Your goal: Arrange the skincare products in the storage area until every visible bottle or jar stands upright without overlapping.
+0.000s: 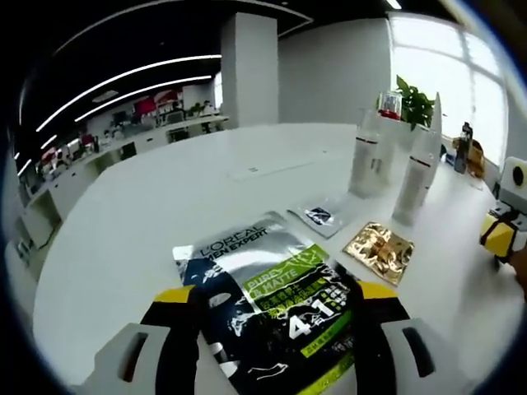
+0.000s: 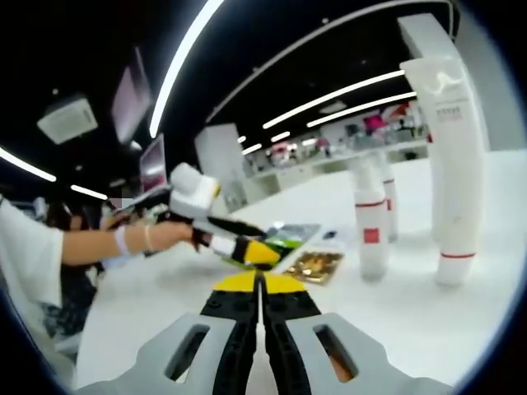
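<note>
A silver, black and green L'Oreal sachet lies flat on the white table, between the wide-apart jaws of my open left gripper. Beyond it lie a gold sachet and a small dark sachet. Two white bottles with red bands stand upright further back. In the right gripper view, my right gripper is shut on nothing above the table. Ahead of it are the gold sachet, the green sachet, a tall white tube and a red-labelled bottle, both upright.
A person's hand and forearm hold the left gripper over the sachets. The right gripper shows at the right edge of the left gripper view. A plant and small items stand at the table's far end. Office desks lie behind.
</note>
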